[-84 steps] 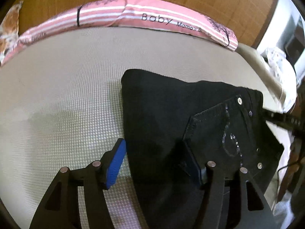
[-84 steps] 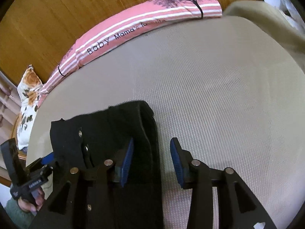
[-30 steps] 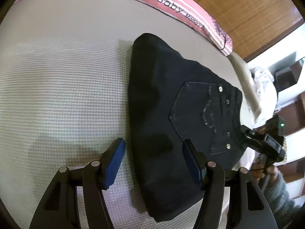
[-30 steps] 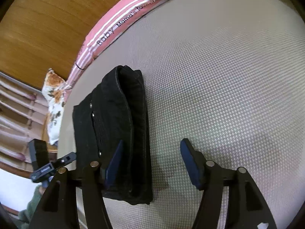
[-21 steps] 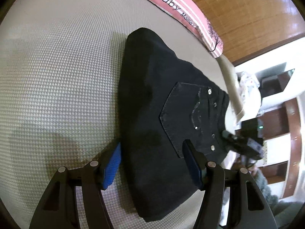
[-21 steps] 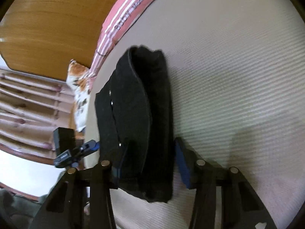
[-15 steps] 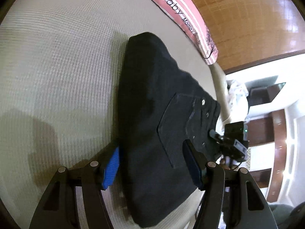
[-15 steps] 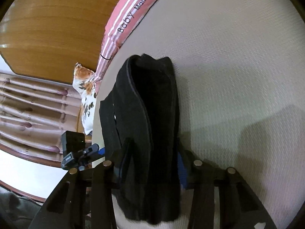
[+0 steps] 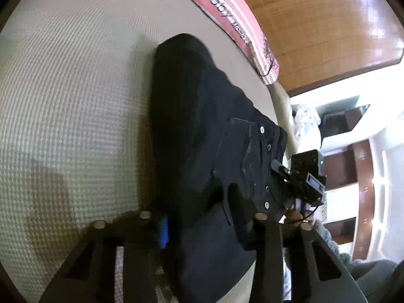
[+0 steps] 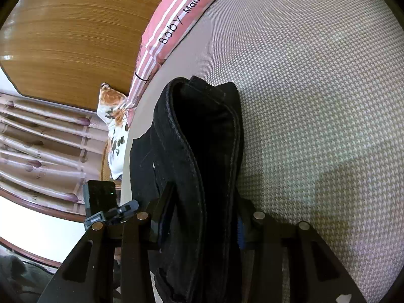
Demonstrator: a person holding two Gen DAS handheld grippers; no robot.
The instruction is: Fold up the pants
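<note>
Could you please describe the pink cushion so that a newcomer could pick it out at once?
Start at the beige bed and look along its far edge, below the wooden headboard. The long pink cushion lies there, beyond the black pants. Unlike the floral pillow at its end, it has white stripes and the word "Baby".

Surface: a bed (image 9: 63, 106) with a beige cover in a small woven check, reaching to every edge of both views.
Pants: black pants (image 9: 197, 131), folded into a thick bundle, lie on the cover, studded back pocket facing up.
Far edge: a long pink striped pillow (image 10: 174, 22) printed "Baby Mama's" lies along the far side.
Far left corner: a floral cushion (image 10: 115, 126) sits beside the pillow's end.
</note>
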